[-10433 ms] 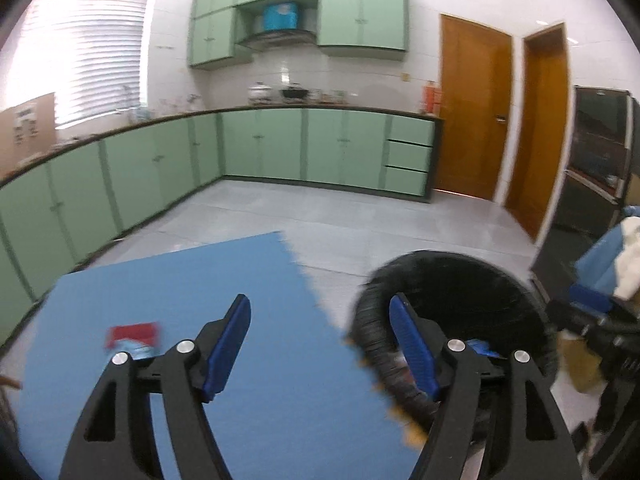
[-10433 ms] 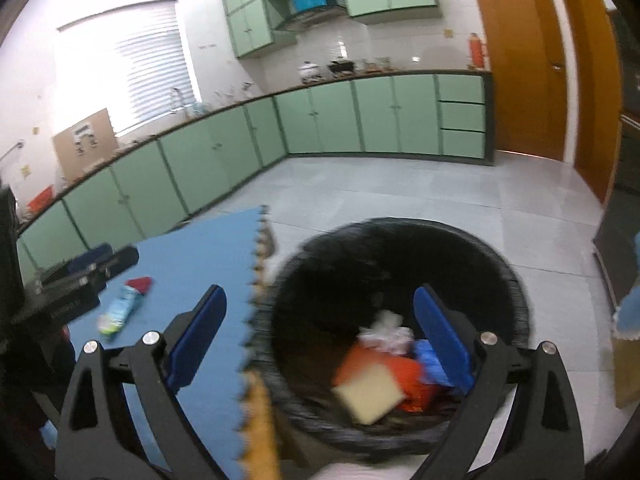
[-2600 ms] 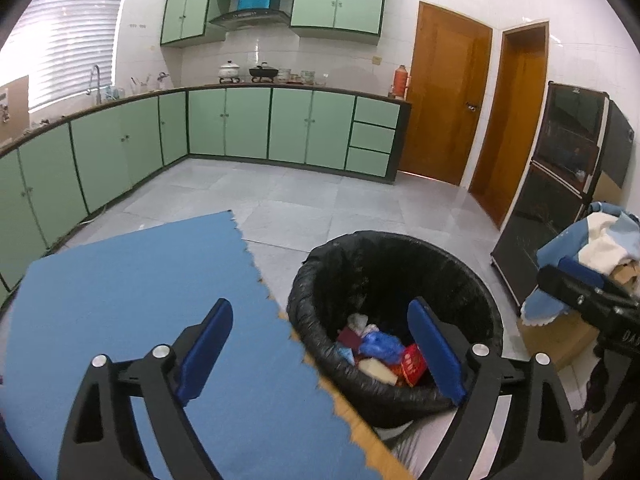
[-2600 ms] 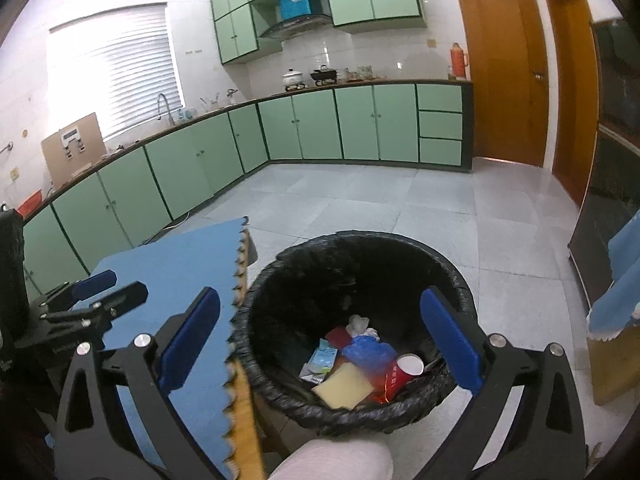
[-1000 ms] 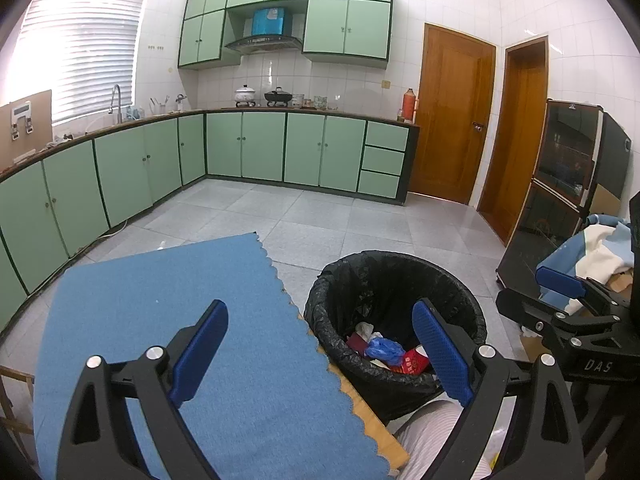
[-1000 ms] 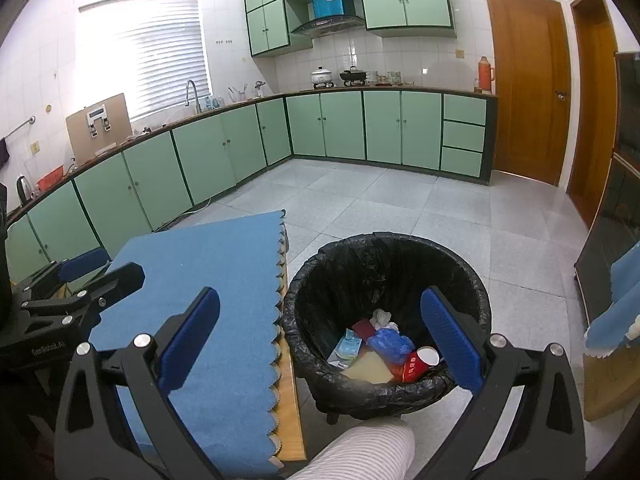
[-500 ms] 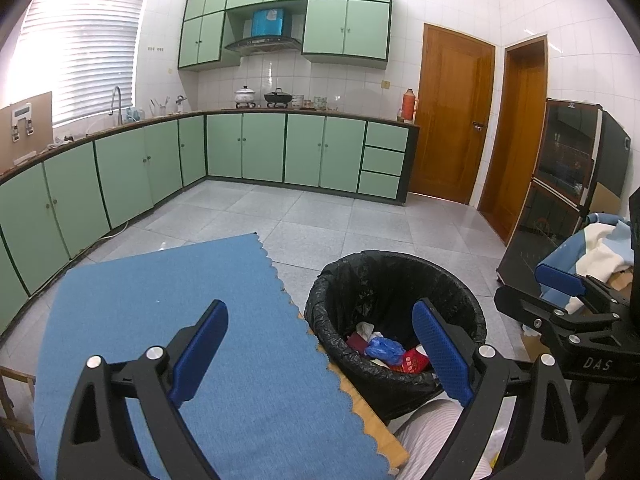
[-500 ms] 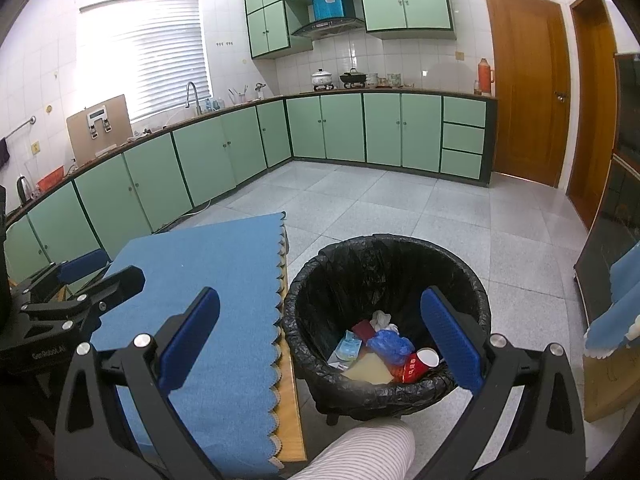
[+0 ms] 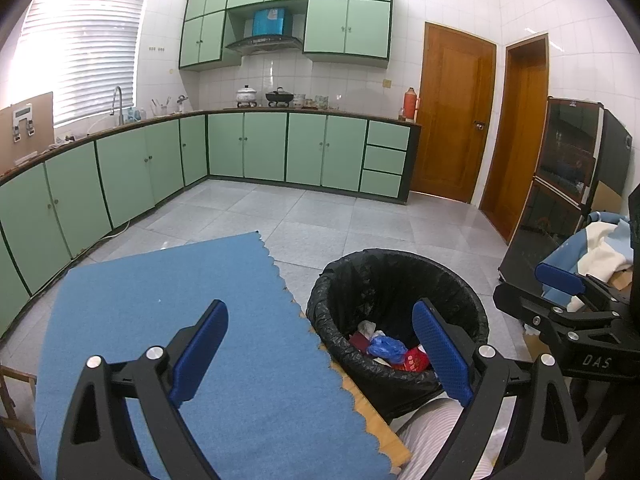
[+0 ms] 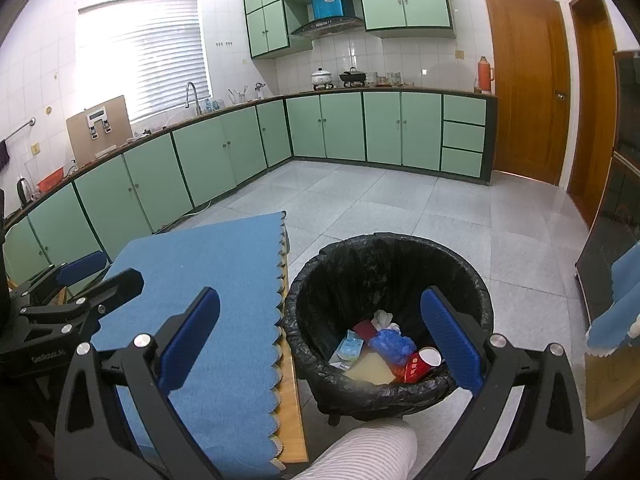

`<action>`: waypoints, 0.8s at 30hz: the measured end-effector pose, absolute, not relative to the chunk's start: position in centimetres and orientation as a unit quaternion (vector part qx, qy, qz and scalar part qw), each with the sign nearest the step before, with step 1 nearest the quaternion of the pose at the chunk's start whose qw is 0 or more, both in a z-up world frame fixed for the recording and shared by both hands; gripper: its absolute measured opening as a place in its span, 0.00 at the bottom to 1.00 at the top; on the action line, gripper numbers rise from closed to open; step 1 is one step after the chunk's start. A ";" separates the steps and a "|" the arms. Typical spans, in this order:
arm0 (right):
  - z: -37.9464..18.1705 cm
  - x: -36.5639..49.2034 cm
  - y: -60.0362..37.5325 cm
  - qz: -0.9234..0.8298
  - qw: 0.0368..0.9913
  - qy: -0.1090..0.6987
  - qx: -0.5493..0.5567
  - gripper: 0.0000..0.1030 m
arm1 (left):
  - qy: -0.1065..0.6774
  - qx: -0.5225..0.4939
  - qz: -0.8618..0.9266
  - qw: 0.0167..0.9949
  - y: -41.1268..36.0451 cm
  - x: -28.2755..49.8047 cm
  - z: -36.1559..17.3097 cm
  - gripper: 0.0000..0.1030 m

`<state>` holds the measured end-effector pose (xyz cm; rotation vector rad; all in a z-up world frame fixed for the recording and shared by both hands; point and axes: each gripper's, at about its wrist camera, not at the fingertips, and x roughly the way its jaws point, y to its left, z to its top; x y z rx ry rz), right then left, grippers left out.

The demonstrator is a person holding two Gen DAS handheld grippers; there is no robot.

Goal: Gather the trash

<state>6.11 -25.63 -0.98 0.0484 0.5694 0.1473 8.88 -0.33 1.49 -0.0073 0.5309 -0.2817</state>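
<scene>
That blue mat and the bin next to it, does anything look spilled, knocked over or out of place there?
Nothing stands out. The blue mat lies flat with no litter on it, the black-lined bin stands upright beside the table, and the trash sits inside it. Both grippers, left and right, are open and hold nothing.

Bin [image 10: 386, 276] stands right of the table mat [image 10: 208, 276], trash [image 10: 390, 340] inside.
</scene>
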 end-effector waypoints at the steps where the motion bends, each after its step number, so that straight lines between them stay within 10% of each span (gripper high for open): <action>1: -1.0 6.1 -25.6 0.072 0.957 0.281 0.023 0.95 | 0.261 -0.003 -0.138 0.955 -0.3 8.9 1.6 0.89; 24: -1.1 6.3 -25.5 0.072 0.956 0.283 0.025 0.95 | 0.266 -0.001 -0.137 0.954 -0.2 8.9 1.5 0.89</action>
